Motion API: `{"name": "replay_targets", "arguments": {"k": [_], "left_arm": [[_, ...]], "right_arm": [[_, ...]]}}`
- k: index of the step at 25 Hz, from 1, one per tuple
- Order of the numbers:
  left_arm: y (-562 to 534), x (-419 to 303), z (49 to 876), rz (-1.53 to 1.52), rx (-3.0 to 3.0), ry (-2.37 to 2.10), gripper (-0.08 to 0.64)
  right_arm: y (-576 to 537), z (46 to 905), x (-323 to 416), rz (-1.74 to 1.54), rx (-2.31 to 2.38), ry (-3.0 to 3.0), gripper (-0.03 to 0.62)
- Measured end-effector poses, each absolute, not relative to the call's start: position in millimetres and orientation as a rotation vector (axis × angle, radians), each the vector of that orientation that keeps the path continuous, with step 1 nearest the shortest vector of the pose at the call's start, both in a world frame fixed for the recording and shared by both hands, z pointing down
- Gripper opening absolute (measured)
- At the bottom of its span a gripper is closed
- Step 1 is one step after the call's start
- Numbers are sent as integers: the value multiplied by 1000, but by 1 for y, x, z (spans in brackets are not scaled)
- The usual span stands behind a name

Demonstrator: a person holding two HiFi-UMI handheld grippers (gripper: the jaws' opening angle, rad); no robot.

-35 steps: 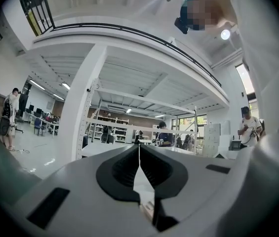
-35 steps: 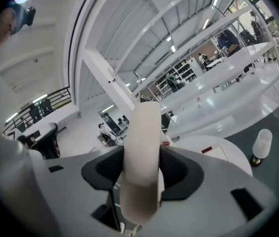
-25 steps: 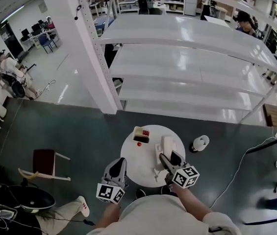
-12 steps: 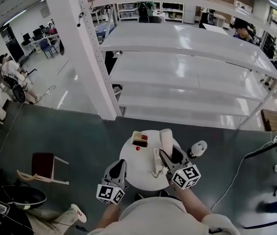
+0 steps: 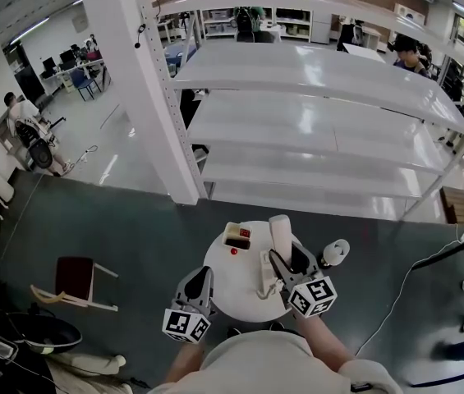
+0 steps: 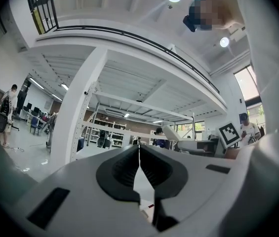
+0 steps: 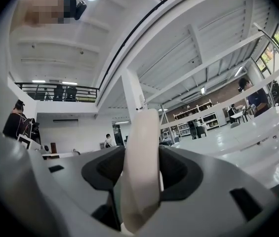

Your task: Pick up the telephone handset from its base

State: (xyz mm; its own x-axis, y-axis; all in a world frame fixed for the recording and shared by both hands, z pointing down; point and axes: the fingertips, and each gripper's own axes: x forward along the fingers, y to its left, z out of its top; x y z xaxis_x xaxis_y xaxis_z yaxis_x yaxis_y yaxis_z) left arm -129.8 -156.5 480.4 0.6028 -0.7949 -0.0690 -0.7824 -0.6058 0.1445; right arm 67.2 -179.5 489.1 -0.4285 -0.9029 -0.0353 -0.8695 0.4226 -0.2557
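Observation:
The cream telephone handset (image 5: 280, 231) is lifted clear above the round white table (image 5: 236, 290), held between the jaws of my right gripper (image 5: 285, 257). In the right gripper view the handset (image 7: 141, 167) stands upright between the dark pads, which press on both its sides. The phone base (image 5: 267, 271) lies on the table under the handset, and a coiled cord hangs down to it. My left gripper (image 5: 198, 284) hovers over the table's near left edge. Its jaws meet at the tips (image 6: 139, 149) with nothing between them.
A small box with a red top (image 5: 236, 235) and a red dot (image 5: 233, 250) sit on the table's far side. A white lamp-like object (image 5: 335, 253) stands on the floor to the right. A chair (image 5: 75, 277) is at the left and big white shelves (image 5: 314, 113) beyond.
My right gripper has risen with the handset, which came off the base and now stands higher over the table's far side. The left gripper kept its place.

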Motion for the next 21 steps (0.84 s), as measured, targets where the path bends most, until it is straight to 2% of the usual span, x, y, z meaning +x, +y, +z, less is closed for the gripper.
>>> {"name": "replay_targets", "arguments": {"k": [21], "left_arm": [[-164,-128,480,-185,2735,-1331,21]], "right_arm": [[-187,490,74,-259,-1611,2509,218]]}}
